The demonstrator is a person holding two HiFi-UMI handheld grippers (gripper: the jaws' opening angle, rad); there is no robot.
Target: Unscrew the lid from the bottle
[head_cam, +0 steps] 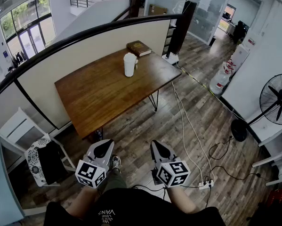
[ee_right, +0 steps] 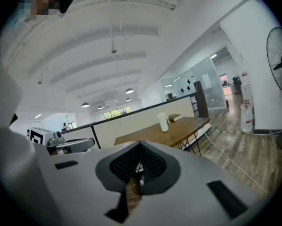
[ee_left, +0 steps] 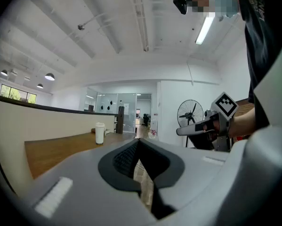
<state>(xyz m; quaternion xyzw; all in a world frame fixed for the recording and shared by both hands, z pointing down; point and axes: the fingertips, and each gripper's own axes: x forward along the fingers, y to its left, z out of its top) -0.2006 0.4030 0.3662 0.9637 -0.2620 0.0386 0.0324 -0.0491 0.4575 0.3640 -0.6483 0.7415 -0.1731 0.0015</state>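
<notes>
A white bottle [head_cam: 130,64] with its lid on stands upright near the far end of a wooden table [head_cam: 98,93]. It also shows small and distant as the bottle [ee_left: 100,133] in the left gripper view and as the bottle [ee_right: 163,122] in the right gripper view. My left gripper [head_cam: 104,148] and right gripper [head_cam: 158,147] hang side by side over the floor, well short of the table's near edge. Both are shut with nothing between their jaws. The right gripper [ee_left: 197,128] also appears in the left gripper view, and the left gripper [ee_right: 70,145] in the right gripper view.
A brown book [head_cam: 139,48] lies on the table behind the bottle. A white chair [head_cam: 18,131] with dark clothes stands at the left. Cables and a power strip [head_cam: 205,184] lie on the wooden floor at the right, near a standing fan [head_cam: 277,98]. A low partition wall [head_cam: 84,46] borders the table.
</notes>
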